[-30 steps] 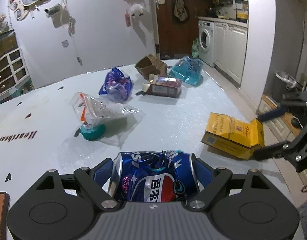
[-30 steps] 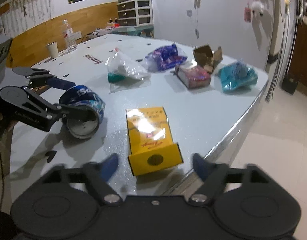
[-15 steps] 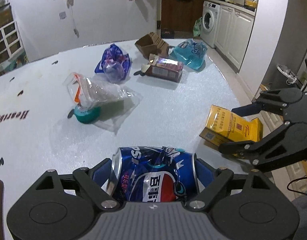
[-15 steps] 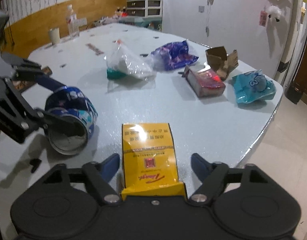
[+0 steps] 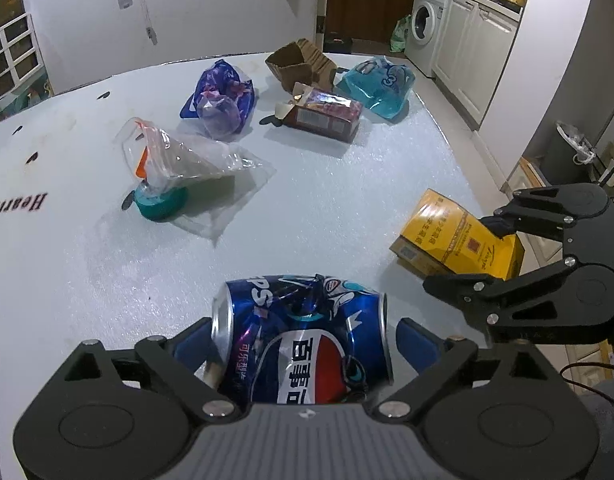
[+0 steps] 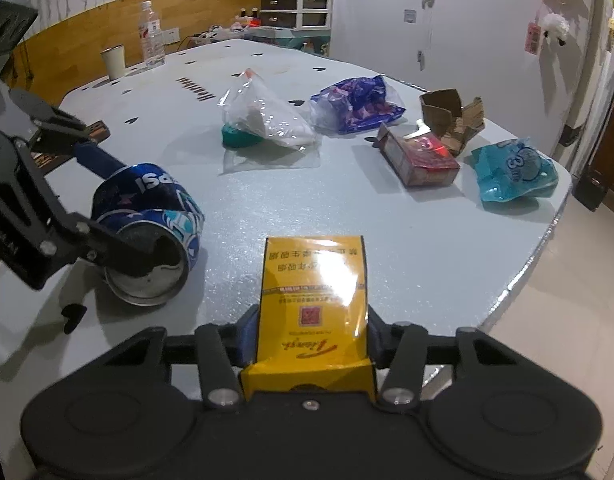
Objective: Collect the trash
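Observation:
My left gripper (image 5: pixel 303 340) is shut on a dented blue Pepsi can (image 5: pixel 303 344), held sideways just above the white table (image 5: pixel 347 208); the can also shows in the right wrist view (image 6: pixel 147 232). My right gripper (image 6: pixel 309 332) is shut on a yellow carton (image 6: pixel 313 292), its blue pads against both sides. The carton lies near the table's edge and also shows in the left wrist view (image 5: pixel 447 236), with the right gripper (image 5: pixel 475 252) around it.
Further along the table lie a clear plastic bag on a teal lid (image 5: pixel 167 176), a purple bag (image 5: pixel 223 100), a red box (image 5: pixel 327 112), a torn cardboard box (image 5: pixel 299 62) and a blue pouch (image 5: pixel 379 84). A cup (image 6: pixel 114 62) and bottle (image 6: pixel 151 40) stand at the far end.
My right gripper moved forward over the yellow carton and closed on its sides. My left gripper kept hold of the can and tilted a little to look down on the table.

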The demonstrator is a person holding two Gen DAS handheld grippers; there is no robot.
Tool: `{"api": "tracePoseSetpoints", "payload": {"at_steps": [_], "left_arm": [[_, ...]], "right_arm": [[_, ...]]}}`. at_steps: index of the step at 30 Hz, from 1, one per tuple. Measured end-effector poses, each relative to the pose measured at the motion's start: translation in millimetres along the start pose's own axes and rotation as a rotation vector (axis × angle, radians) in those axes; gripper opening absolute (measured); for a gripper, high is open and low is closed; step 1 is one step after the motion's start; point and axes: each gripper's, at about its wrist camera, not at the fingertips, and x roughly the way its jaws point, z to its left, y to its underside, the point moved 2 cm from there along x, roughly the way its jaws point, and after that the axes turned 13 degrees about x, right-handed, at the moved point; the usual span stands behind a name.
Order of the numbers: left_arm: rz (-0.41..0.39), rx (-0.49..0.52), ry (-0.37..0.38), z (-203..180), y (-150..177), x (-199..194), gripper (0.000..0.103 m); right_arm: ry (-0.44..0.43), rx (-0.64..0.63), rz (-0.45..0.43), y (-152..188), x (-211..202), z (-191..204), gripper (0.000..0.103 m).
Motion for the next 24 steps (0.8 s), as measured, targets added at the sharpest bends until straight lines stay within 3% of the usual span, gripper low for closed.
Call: {"api": "tracePoseSetpoints", "payload": {"at_steps": [2, 6, 19, 24], "left_arm": [[-0.018, -0.008, -0.02, -1.0, 0.0, -2.5, 0.088], [-0.041, -0.002, -0.044, -5.6, 1.1, -5.3, 0.085], [-0.246, 0.001, -0.211, -31.2, 3.0, -38.4, 0.084], [-0.319, 0.003, -0.243, -44.9, 4.8, -50.9, 0.084]], "right_arm": [[0.01, 0.009, -0.008, 1.9, -2.4, -0.9, 0.052], [0.02, 0.035, -0.026, 4.1, -8.8, -3.6, 0.052], [0.05, 0.146, -0.163, 0.7, -61.6, -7.6, 0.052], [0.075, 0.181, -0.215, 2.5, -86.4, -9.0, 0.052]]}}
